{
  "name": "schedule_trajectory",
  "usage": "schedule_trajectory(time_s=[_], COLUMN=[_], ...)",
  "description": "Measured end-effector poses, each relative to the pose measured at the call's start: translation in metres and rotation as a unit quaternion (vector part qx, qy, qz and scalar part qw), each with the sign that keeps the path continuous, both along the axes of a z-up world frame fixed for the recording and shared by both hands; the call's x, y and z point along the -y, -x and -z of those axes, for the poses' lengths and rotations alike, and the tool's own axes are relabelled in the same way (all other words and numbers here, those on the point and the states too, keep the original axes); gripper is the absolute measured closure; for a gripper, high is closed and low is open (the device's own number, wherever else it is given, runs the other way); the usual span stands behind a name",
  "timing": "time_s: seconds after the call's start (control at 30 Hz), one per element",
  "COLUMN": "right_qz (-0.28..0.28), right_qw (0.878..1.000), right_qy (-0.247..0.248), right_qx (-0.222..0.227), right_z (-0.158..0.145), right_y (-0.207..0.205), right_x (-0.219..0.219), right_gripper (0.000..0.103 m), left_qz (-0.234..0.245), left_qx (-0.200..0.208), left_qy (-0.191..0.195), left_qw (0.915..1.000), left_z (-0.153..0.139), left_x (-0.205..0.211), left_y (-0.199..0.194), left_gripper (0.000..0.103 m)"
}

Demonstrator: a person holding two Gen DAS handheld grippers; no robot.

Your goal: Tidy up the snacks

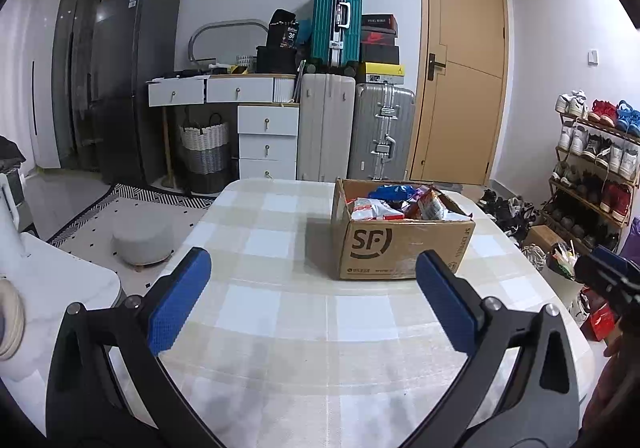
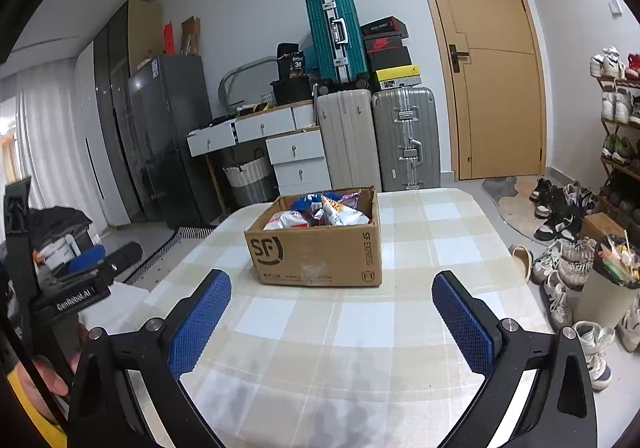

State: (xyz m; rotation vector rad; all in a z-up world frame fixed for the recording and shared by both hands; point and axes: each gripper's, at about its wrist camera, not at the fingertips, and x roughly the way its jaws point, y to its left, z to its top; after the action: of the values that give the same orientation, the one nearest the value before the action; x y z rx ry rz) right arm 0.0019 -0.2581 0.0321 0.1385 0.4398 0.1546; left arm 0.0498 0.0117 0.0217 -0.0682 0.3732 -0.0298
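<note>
The cardboard box (image 1: 404, 244) with the "SF" print stands on the checked worktop (image 1: 280, 312), with its flaps open at the top, so the contents can be reached from above. Inside it lie the snack packets (image 1: 396, 201): a white and red bag, a blue one behind it, an orange and white one and something purple, all heaped loosely together. No packet lies on the worktop outside the box.

The left tool (image 1: 313, 300) is held low above the near edge of the worktop, its blue pads wide apart and holding nothing. The right tool (image 2: 332, 322) is held the same way, also spread and empty, and it points at the box (image 2: 316, 248) from a little to the right. Both are well apart from the box, probably as a neutral pose.

This scene fits two stages: the snacks (image 2: 320, 209) were collected into the box, or they wait there to be taken out and sorted.
</note>
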Motion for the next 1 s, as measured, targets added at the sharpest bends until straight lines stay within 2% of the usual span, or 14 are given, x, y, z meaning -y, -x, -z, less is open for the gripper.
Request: schedule_trajectory(time_s=[0.57,1.0], right_qz=[-0.014,-0.015], right_qw=[1.000,1.000], right_qy=[0.014,0.012], right_qx=[-0.001,-0.005], right_z=[0.005,0.005], right_y=[0.001,0.002], right_x=[-0.013,-0.011], right_gripper=[0.001,0.001], left_qz=[0.007,0.013], left_qx=[0.017,0.011], left_qy=[-0.012,-0.019], left_qw=[0.9998,0.9997], left_z=[-0.001,0.005], left_x=[0.009,0.012], left_y=[0.006,0.002], left_gripper=[0.001,0.001])
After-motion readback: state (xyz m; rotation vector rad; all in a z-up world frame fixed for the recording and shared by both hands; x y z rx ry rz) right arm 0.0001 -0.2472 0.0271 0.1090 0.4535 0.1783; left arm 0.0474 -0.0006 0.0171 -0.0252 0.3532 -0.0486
